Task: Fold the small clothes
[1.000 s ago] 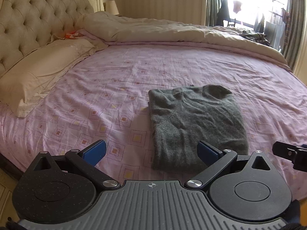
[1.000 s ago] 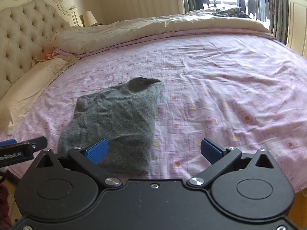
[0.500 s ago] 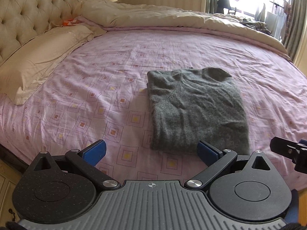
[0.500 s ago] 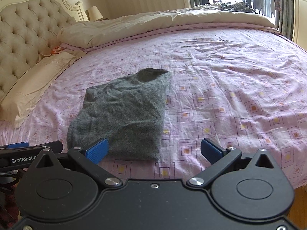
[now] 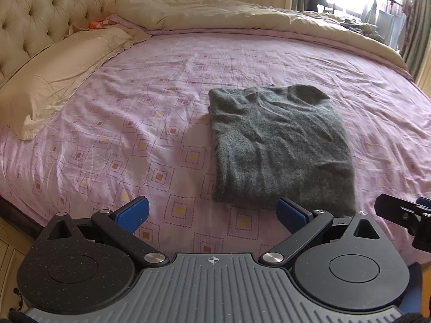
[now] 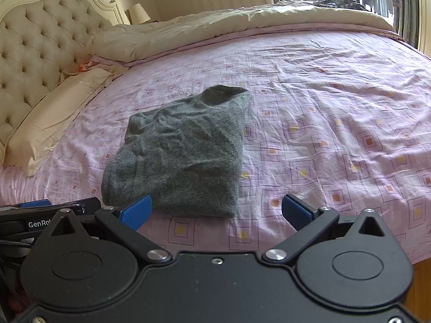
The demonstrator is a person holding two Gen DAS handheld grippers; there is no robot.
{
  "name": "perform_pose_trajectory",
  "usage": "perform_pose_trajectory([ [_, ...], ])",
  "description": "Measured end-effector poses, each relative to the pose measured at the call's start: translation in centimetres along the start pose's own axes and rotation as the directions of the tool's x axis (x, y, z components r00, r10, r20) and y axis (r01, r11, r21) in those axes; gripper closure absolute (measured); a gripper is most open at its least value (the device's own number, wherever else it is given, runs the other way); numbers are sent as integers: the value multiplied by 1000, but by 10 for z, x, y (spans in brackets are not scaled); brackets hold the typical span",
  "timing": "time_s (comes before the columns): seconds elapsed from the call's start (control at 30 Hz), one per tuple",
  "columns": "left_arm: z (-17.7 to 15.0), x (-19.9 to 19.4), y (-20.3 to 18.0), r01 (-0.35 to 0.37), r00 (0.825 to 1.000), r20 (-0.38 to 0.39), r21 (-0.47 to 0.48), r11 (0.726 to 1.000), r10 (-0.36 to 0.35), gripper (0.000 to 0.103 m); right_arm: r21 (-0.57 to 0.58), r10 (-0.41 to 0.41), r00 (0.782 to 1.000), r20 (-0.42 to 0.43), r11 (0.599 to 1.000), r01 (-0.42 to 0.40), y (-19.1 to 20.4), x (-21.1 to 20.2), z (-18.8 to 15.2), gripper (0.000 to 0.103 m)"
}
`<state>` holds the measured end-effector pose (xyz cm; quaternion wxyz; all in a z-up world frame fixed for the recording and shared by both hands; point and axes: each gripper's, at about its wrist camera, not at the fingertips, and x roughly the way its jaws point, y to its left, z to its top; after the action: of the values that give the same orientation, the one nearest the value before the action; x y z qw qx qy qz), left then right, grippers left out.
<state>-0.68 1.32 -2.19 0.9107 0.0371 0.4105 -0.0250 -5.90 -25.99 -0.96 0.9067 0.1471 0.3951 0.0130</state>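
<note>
One folded grey sweater, pink bedsheet.

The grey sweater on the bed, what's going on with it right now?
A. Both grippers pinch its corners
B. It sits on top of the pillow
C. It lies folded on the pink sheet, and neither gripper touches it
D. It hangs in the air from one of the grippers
C. The grey sweater lies folded on the pink sheet, while the left gripper and the right gripper are both open, holding nothing.

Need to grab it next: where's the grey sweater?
In both views the sweater lies folded on the pink sheet, right of the pillow.
</note>
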Motion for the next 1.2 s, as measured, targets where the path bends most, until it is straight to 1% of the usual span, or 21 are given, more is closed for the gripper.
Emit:
perform_pose_trajectory([
  [0.77, 6, 7, -1, -19, 999, -26, 7, 1000, 19, 1, 25, 1, 1000, -23, 1000, -1, -8, 10, 3, 1],
  [1.2, 12, 10, -3, -11, 999, -43, 18, 1000, 12, 1, -1, 6, 999, -42, 1000, -6, -1, 15, 8, 1],
])
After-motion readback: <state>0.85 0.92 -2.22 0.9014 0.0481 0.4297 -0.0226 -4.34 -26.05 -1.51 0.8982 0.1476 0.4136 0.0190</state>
